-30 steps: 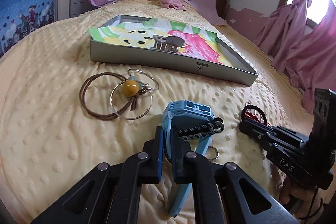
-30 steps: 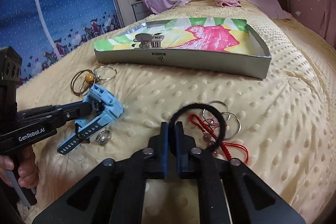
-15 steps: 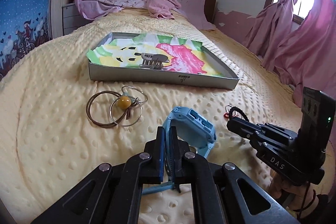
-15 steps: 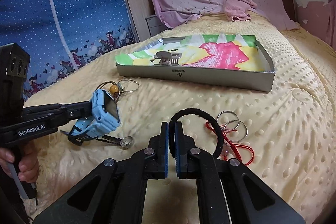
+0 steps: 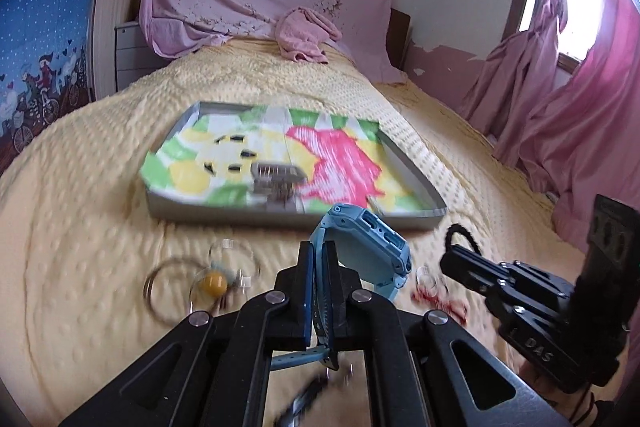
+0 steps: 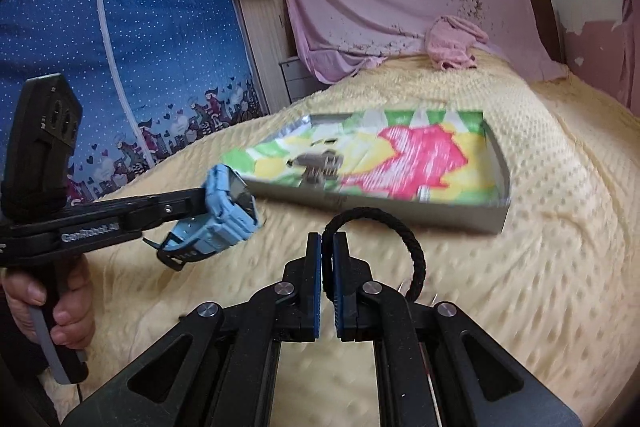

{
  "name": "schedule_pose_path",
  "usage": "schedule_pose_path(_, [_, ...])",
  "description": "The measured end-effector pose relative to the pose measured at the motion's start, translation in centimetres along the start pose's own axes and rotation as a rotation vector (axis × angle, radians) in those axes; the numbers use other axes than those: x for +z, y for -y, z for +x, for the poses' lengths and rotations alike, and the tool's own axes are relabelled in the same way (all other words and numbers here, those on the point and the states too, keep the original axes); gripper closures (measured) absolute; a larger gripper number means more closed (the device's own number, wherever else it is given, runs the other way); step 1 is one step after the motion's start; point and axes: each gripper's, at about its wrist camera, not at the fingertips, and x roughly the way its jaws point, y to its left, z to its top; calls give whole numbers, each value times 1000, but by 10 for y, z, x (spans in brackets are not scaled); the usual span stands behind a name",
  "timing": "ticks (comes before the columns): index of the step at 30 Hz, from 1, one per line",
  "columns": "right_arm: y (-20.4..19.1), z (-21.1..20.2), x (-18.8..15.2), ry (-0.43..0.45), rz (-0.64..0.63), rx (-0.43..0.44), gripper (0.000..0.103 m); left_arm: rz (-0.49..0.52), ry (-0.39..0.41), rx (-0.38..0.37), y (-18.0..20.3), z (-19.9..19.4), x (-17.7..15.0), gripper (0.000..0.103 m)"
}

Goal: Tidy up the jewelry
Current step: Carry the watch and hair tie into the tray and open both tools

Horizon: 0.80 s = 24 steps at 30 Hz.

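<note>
My left gripper [image 5: 319, 255] is shut on the strap of a light blue watch [image 5: 366, 247] and holds it in the air above the bed; it also shows in the right wrist view [image 6: 224, 211]. My right gripper [image 6: 327, 247] is shut on a black braided hair tie [image 6: 408, 247], also lifted. The hair tie shows in the left wrist view [image 5: 460, 233] too. A grey tray [image 5: 276, 217] with a colourful lining lies ahead, with a grey hair claw [image 5: 276, 179] in it.
On the yellow dotted blanket lie brown and silver rings with an amber bead [image 5: 212, 283], a red cord with rings [image 5: 432, 291], and a small dark item [image 5: 308, 399] below my left gripper. Pink curtains [image 5: 560, 107] hang right. A blue wardrobe [image 6: 120, 67] stands left.
Both grippers have risen from the blanket and moved toward the tray, carrying the watch and the hair tie. The view is blurred by motion.
</note>
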Motion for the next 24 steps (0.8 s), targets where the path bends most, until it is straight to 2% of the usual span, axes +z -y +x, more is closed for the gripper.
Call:
schedule_pose_path(4, [13, 22, 34, -7, -44, -11, 98, -49, 31, 23, -11, 24, 23, 98])
schedule_pose_path(10, [26, 77, 68, -42, -9, 17, 98, -122, 67, 127, -38, 57, 51, 98])
schedule_pose_path(17, [28, 144, 66, -128, 61, 31, 98, -175, 36, 192, -71, 89, 60, 98])
schedule_pose_path(21, [25, 164, 54, -177, 65, 20, 98, -148, 23, 235, -75, 99, 56, 98])
schedule_pose_path(24, [26, 171, 50, -201, 69, 6, 98, -152, 15, 218, -76, 100, 57, 98])
